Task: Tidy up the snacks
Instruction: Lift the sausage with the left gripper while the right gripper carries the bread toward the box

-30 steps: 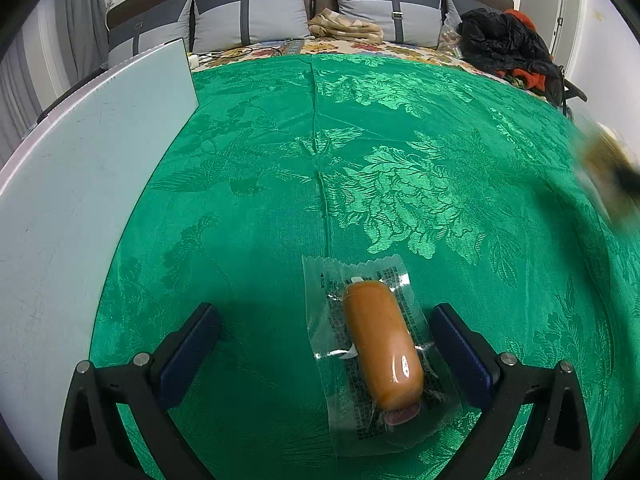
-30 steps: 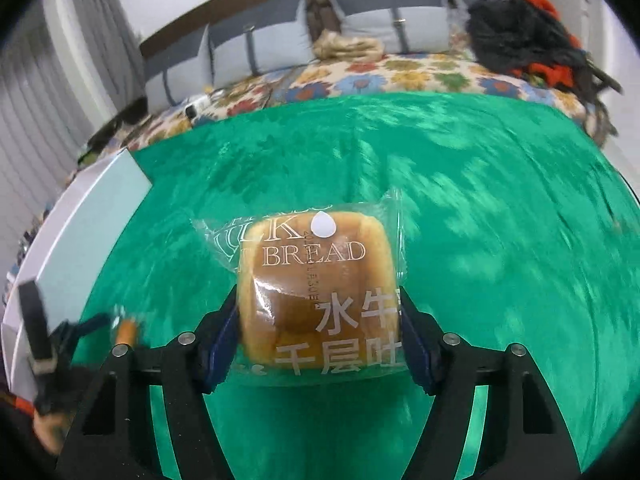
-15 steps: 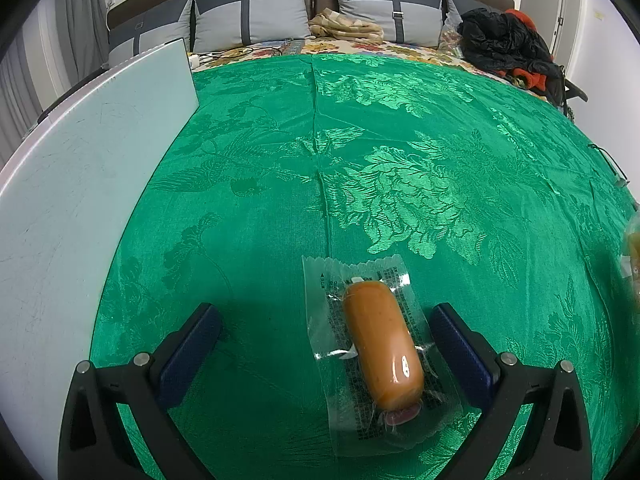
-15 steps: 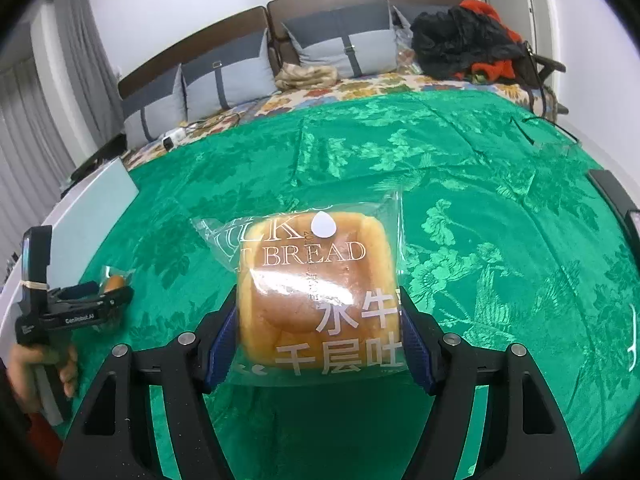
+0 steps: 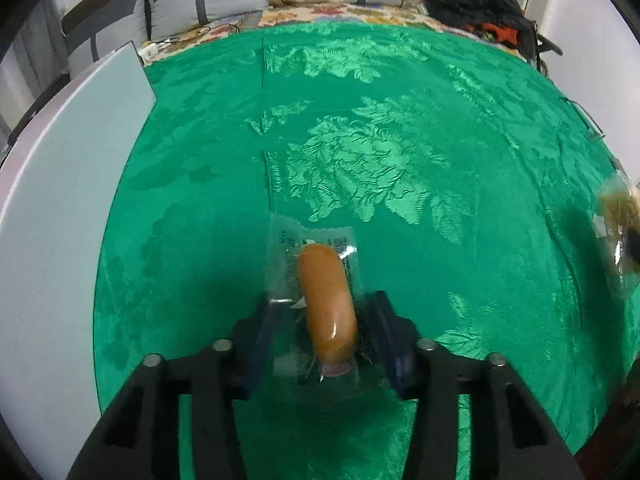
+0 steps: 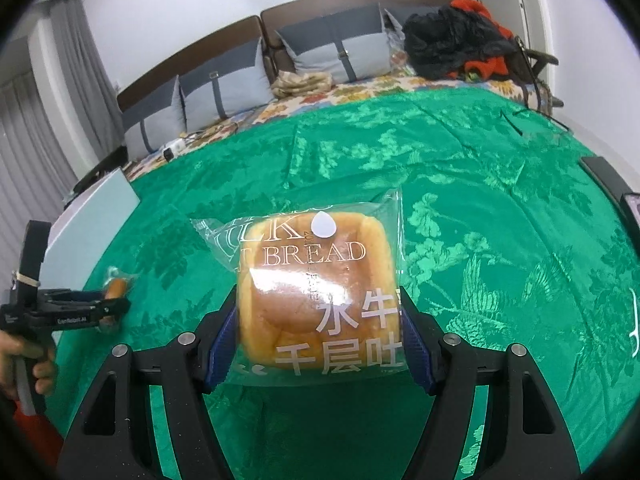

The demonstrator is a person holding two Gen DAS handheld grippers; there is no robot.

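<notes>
A sausage in a clear wrapper [image 5: 326, 296] lies on the green cloth [image 5: 400, 140], lengthwise between my left gripper's fingers. The left gripper [image 5: 320, 332] points steeply down and its jaws are closing; the blue pads have come up against the wrapper's side edges, with a gap left to the sausage itself. In the right wrist view the same left gripper [image 6: 116, 304] shows at far left with the sausage [image 6: 116, 286] at its tips. My right gripper [image 6: 320, 320] is shut on a packed bread bun [image 6: 312, 288], held above the cloth. The bun [image 5: 616, 232] also shows blurred at the left wrist view's right edge.
A pale board [image 5: 60, 220] lies along the left side of the cloth. Grey pillows [image 6: 224, 88] and a pile of dark clothes [image 6: 452, 44] sit at the far end of the bed. A hand [image 6: 24, 360] holds the left gripper's handle. A dark flat object [image 6: 612, 188] lies at the right edge.
The left jaws have closed in from wide apart to the edges of the sausage's wrapper. The right gripper, still holding the bun, has swung to show more of the room.
</notes>
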